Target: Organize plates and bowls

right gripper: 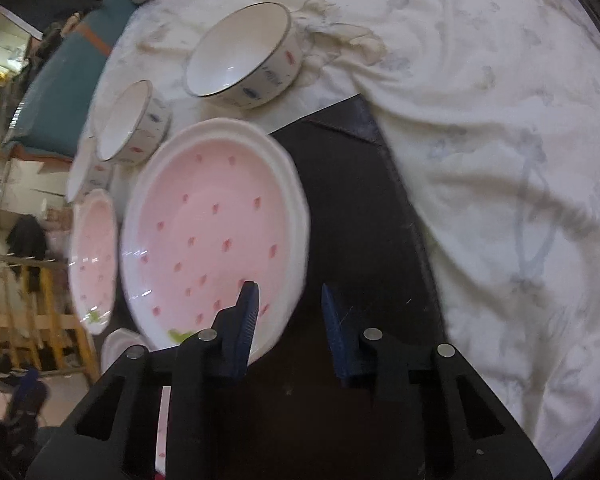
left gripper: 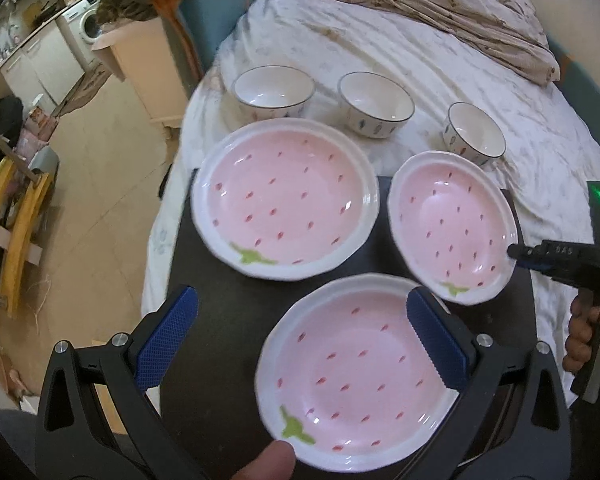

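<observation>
Three pink strawberry plates lie on a black mat (left gripper: 212, 320): a far left plate (left gripper: 284, 200), a right plate (left gripper: 452, 228) and a near plate (left gripper: 356, 372). Three white bowls stand behind them on the sheet: left (left gripper: 274, 92), middle (left gripper: 376, 104), right (left gripper: 476, 134). My left gripper (left gripper: 300, 336) is open above the near plate, its right finger (left gripper: 436, 336) over the plate's right rim. My right gripper (right gripper: 288, 328) is open, its jaws astride the near rim of the right plate (right gripper: 216, 232); it also shows in the left wrist view (left gripper: 516, 252).
The mat (right gripper: 360, 208) lies on a white marbled bedsheet (right gripper: 500, 140) with a rumpled blanket (left gripper: 440, 4) behind. The bed's left edge drops to the floor (left gripper: 100, 220), with a cabinet (left gripper: 140, 68) and yellow wooden frames (left gripper: 16, 232) there.
</observation>
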Tool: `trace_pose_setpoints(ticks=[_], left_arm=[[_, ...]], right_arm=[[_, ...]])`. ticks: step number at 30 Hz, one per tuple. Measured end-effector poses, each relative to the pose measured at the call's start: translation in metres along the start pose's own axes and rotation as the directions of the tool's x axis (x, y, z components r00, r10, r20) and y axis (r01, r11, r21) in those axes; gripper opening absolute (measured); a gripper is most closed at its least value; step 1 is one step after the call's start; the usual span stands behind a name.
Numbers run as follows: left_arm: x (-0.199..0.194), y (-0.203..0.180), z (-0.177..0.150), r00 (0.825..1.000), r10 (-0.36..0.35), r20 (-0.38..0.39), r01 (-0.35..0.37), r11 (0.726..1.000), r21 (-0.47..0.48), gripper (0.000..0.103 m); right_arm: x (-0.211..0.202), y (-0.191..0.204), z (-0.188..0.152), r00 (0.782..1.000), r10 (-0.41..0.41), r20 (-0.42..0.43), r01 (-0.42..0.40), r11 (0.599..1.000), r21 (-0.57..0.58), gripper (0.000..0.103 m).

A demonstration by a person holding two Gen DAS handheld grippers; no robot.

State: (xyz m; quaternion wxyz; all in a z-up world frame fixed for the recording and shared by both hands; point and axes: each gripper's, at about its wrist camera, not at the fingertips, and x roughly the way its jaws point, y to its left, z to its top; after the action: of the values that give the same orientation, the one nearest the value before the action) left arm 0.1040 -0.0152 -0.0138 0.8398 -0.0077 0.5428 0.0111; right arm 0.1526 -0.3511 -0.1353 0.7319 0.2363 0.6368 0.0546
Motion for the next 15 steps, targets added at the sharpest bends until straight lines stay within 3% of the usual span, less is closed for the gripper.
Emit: trace_pose_setpoints(ticks=[6,8,11,15], left_arm=[[0.023,-0.024,0.018,0.998,-0.037,-0.043,0.037,0.999,0.002,0.103],[0.029,-0.031,0.023,0.998,-0.043,-0.050,0.043,0.999,0.003,0.103],[0.039,-0.042,0.027,0.996,-0.056,-0.073,0.057,0.998,0.008,0.101],[0.058,-0.055,0.033,0.983,-0.109,-0.150,0.107,0.994,-0.023,0.083]], right_arm=[[0.019,-0.004,0.007,0.998,0.040,-0.049,-0.040,0.999,0.003,0.013],[0.019,0.003,0.006,0.999,0.007,-0.033,-0.009,0.999,-0.049,0.014],[0.018,0.000,0.007,0.999,0.028,-0.024,-0.029,0.998,-0.049,0.012],[0.013,-0.013,0.013,0.999,0.035,-0.010,-0.035,0.999,-0.016,0.011]])
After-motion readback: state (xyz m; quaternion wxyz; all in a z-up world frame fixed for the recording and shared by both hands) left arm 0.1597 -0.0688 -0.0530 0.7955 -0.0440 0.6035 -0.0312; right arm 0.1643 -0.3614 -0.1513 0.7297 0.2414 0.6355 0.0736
